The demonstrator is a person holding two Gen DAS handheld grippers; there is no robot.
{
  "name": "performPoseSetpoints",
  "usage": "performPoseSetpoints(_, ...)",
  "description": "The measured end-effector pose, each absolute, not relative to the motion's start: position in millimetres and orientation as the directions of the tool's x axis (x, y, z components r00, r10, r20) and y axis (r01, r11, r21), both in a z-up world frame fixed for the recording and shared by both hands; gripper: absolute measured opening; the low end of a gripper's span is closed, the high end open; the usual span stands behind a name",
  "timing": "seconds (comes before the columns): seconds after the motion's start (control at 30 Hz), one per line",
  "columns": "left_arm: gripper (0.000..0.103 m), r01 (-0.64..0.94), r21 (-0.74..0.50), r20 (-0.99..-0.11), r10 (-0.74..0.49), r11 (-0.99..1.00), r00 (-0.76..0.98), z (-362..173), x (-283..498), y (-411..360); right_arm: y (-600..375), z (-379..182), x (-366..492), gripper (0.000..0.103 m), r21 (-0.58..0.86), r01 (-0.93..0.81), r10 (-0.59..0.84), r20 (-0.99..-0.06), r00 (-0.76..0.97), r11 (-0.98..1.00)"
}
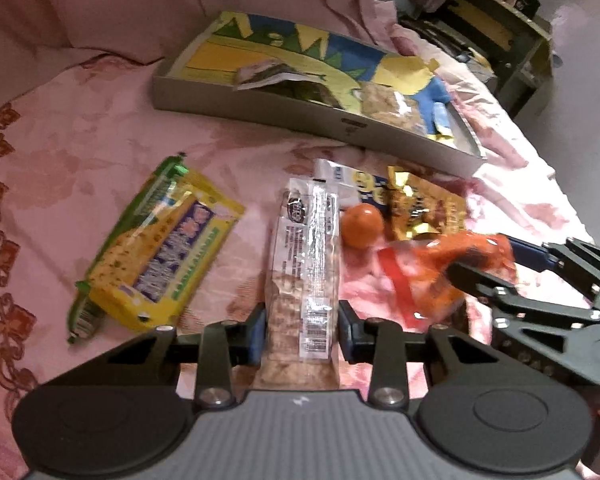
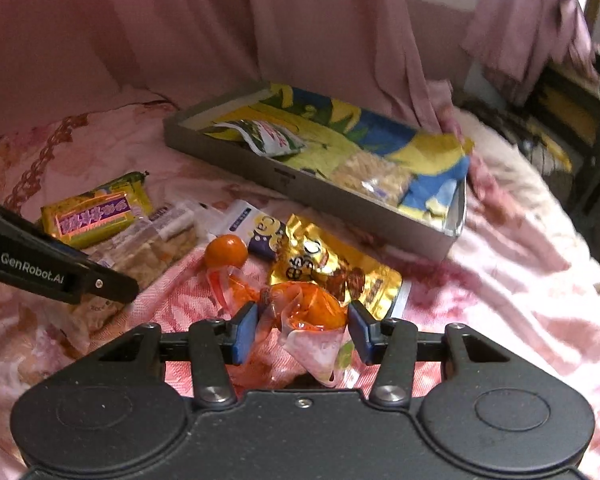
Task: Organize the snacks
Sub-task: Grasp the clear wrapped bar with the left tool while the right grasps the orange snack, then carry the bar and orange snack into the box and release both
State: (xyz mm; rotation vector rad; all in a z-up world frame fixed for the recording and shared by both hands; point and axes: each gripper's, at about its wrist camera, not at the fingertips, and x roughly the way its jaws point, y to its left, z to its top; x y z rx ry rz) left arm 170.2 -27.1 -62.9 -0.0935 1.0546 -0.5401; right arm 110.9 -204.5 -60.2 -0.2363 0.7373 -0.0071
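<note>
Snacks lie on a pink bedspread. My left gripper (image 1: 302, 330) has its pads on both sides of a long clear packet of crackers (image 1: 304, 264), which also shows in the right wrist view (image 2: 156, 252). My right gripper (image 2: 302, 330) is open around an orange plastic bag of small oranges (image 2: 300, 304), also visible in the left wrist view (image 1: 440, 268). A loose small orange (image 2: 225, 253) lies beside a gold foil packet (image 2: 336, 268) and a white and purple packet (image 2: 256, 232). A yellow and green biscuit pack (image 1: 156, 248) lies at the left.
A shallow grey box (image 1: 300, 108) with a yellow and blue cartoon lining sits behind the snacks and holds a green and white packet (image 2: 268, 140) and a clear bag of crackers (image 2: 376, 176). Pink cloth hangs behind. The bed edge and a dark shelf (image 1: 512, 40) are at right.
</note>
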Motion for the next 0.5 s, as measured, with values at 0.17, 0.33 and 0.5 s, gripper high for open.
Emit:
performPoseSetpoints(0.17,0.038,0.421,-0.314,-0.775,-0.486,0.851,0.404,-55.8,160.7,-36.0,-190.6,-61.8,106.6,0.05,-0.343,-0.13,-0.117,-0.613,0.781,0.93)
performPoseSetpoints(0.33,0.038,0.429,-0.298,-0.754,-0.486,0.853,0.442,-48.6,154.3,-40.1,-181.1,-62.0,101.4,0.049,-0.42,-0.16,-0.122,-0.569,0.813,0.893)
performPoseSetpoints(0.5,0.038,0.437,-0.289,-0.721,-0.494,0.852,0.486,-40.8,149.4,-39.3,-173.9,-61.0,96.1,0.049,-0.482,-0.172,-0.125,-0.523,0.843,0.859)
